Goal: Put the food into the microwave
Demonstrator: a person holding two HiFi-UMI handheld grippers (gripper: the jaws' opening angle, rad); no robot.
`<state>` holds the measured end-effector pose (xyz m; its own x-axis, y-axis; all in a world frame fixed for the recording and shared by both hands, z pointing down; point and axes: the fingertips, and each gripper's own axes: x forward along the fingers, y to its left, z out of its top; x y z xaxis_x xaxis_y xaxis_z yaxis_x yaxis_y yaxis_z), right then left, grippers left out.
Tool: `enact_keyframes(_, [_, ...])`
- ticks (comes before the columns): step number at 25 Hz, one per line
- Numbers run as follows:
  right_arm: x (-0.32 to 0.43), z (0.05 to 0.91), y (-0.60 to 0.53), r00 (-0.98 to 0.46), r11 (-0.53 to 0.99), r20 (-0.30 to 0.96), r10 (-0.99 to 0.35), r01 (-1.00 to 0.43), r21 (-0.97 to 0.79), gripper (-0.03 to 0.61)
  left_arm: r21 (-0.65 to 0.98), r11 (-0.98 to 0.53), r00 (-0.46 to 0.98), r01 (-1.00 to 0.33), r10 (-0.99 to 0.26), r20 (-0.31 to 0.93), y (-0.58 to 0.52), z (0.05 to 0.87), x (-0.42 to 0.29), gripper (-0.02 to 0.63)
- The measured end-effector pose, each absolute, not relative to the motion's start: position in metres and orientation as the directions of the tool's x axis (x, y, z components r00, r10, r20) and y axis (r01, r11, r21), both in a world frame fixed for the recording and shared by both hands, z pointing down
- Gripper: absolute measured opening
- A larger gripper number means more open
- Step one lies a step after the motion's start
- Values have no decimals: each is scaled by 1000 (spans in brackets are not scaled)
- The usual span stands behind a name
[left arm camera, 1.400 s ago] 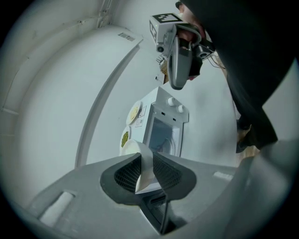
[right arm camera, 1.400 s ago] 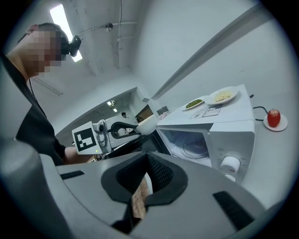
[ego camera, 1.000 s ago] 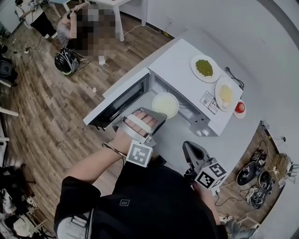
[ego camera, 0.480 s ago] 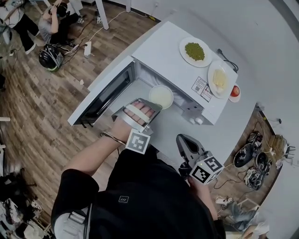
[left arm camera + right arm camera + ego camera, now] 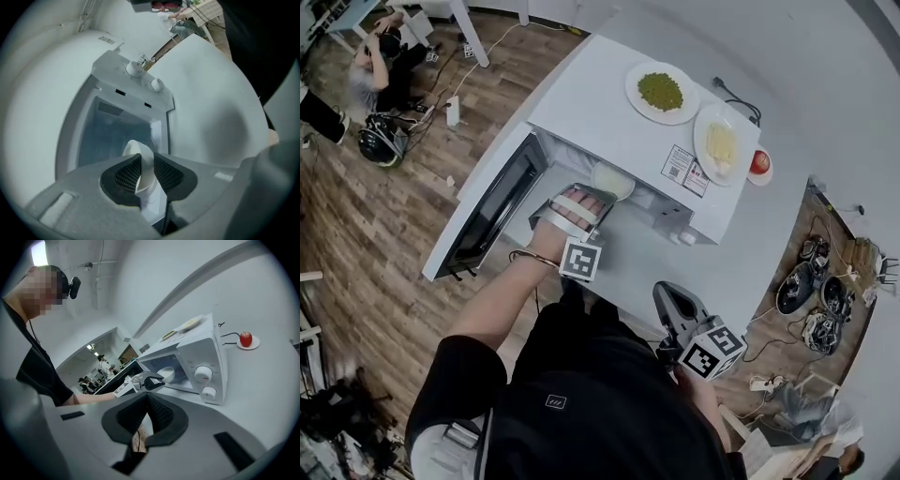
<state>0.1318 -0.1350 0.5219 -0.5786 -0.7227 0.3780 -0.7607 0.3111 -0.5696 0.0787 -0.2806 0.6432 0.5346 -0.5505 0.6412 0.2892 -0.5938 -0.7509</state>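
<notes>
Left claw (image 5: 146,159) pinches the bowl (image 5: 134,148) inside the microwave (image 5: 600,108), plates (image 5: 635,86) on top; right claw (image 5: 147,397) closed, empty.

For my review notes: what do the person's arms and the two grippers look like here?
The left gripper and right gripper are grey moulded shells with dark ridged pads. Each carries a white cube with black square markers. White straps band the left one. The person wears a black short-sleeved top.
</notes>
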Motion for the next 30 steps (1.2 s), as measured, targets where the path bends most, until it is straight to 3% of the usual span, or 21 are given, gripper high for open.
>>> enact_keyframes(14, [132,546,-136,-545,239,376,-750,-752,-614,11,-785,-518,505,340,-603,617,-349,662,105,86])
enact_keyframes(26, [129,556,-138,-507,189,366,-780,-749,-635,11,-731,-617,491,291,-559,668,-377,669,122,86])
enact_keyframes(30, [124,549,-142,-492,183,365,-791,-759,-625,11,-655,-703,472,275,-495,730,-375,671,123,181])
